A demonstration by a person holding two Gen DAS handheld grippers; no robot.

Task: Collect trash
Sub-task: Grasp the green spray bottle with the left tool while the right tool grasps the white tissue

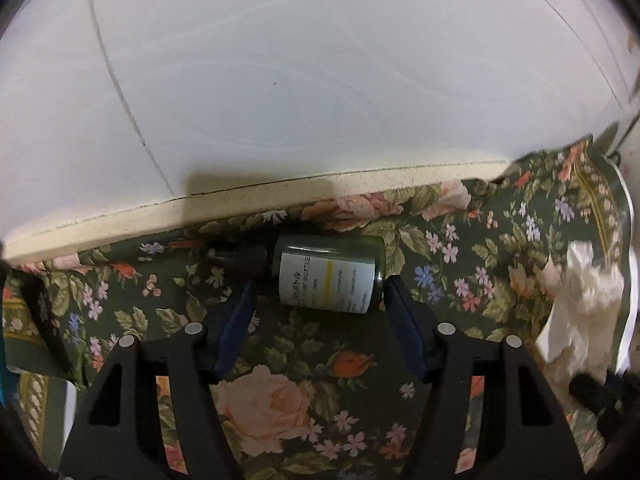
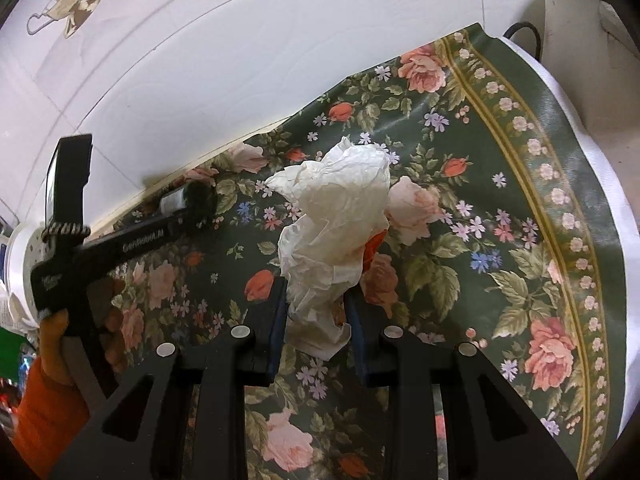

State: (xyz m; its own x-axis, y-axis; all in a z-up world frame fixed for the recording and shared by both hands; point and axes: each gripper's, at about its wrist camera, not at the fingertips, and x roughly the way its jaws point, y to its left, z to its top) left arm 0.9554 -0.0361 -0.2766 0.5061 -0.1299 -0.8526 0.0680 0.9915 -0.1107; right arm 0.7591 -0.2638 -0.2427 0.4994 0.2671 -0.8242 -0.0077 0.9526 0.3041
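A dark green pump bottle [image 1: 328, 274] with a white label lies on its side on the floral tablecloth, against the white wall's base. My left gripper [image 1: 318, 300] is open, its fingers on either side of the bottle, just short of it. My right gripper [image 2: 316, 304] is shut on a crumpled white tissue [image 2: 336, 224] and holds it above the cloth. The tissue also shows at the right of the left wrist view [image 1: 580, 304]. The bottle [image 2: 188, 198] and the left gripper [image 2: 132, 236] show at the left of the right wrist view.
The dark green floral tablecloth [image 2: 500, 220] covers the table, whose edge runs along the right. A white tiled wall [image 1: 300, 80] stands right behind the bottle. A white container [image 2: 20, 256] sits at the far left.
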